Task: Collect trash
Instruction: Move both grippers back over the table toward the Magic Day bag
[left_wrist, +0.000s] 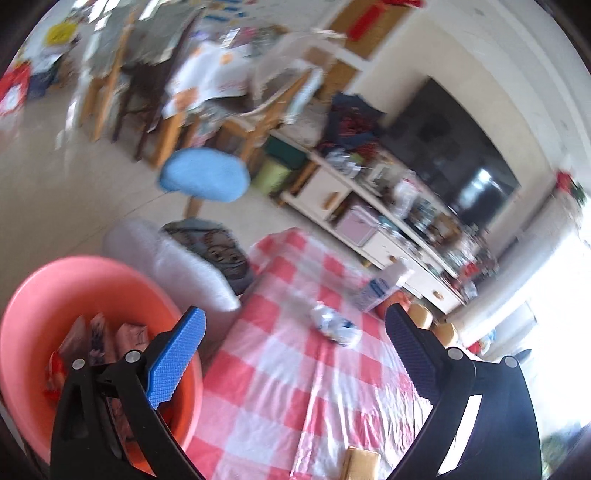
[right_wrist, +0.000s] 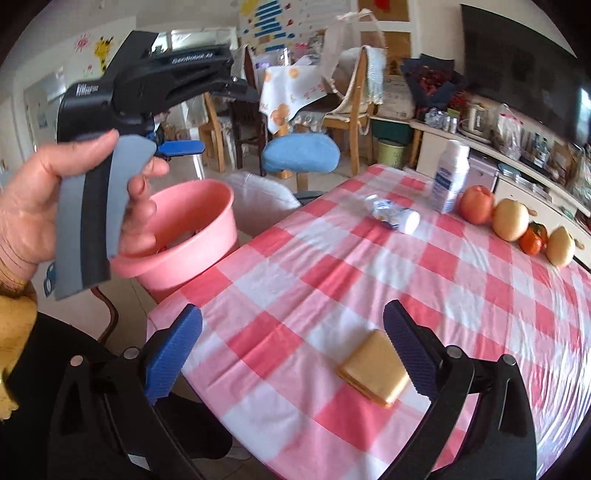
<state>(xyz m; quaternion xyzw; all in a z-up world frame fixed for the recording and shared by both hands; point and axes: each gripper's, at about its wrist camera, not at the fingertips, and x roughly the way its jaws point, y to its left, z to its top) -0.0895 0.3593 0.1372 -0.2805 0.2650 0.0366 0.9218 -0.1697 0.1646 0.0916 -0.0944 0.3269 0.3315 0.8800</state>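
Both grippers stand wide open and empty: the left gripper (left_wrist: 295, 332) hangs beside the pink basin (left_wrist: 74, 280), where some wrappers (left_wrist: 99, 339) already lie, so I judge one piece is dropped and the next is to be fetched. The right gripper (right_wrist: 293, 332) points at the small golden packet (right_wrist: 375, 365) near the table edge (a crumpled white-blue wrapper (right_wrist: 395, 216) waits farther away), and the next move asks to lower the jaws around it and close. The table has a pink checked plastic cloth (right_wrist: 332, 266) with fruit (right_wrist: 511, 219) and a white bottle (right_wrist: 452, 177), and behind are chairs and a cluttered shelf.
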